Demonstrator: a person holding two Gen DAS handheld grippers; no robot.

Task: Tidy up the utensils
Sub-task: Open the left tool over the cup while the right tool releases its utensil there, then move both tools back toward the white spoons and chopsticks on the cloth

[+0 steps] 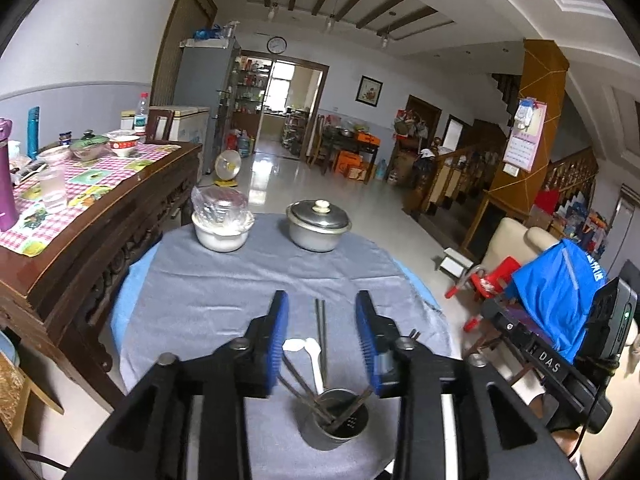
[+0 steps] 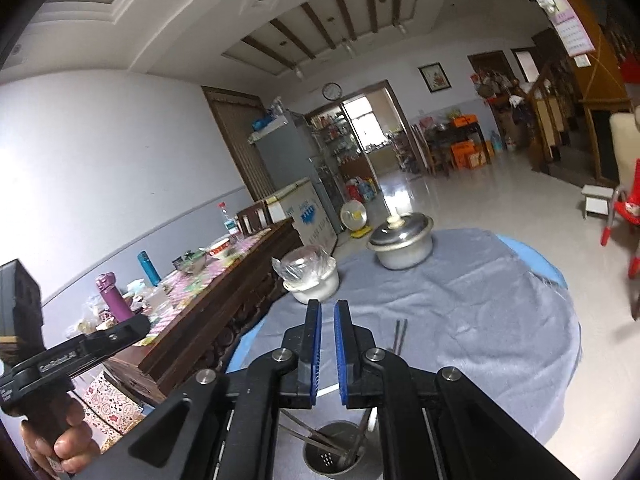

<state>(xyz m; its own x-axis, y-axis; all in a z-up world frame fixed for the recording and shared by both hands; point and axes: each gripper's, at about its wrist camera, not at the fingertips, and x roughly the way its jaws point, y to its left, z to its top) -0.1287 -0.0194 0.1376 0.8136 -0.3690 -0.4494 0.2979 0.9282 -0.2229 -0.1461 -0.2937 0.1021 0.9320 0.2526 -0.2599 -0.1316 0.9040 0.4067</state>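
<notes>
A metal utensil cup [image 1: 336, 420] stands on the grey cloth near the table's front edge, just below my left gripper [image 1: 321, 297]. It holds dark chopsticks [image 1: 321, 332] and a white spoon [image 1: 301, 346], all leaning out of it. The left jaws stand open, with the upright chopsticks showing in the gap and neither pad touching them. My right gripper [image 2: 327, 304] hovers over the same cup [image 2: 332, 454], its blue pads nearly together with nothing between them. Chopstick tips [image 2: 400, 336] rise to its right.
A lidded metal pot [image 1: 319, 226] and a white bowl under plastic wrap [image 1: 222, 224] sit at the round table's far edge. A wooden sideboard [image 1: 100, 240] crowded with bottles and bowls stands close on the left. A red child's chair [image 1: 492, 280] is on the right.
</notes>
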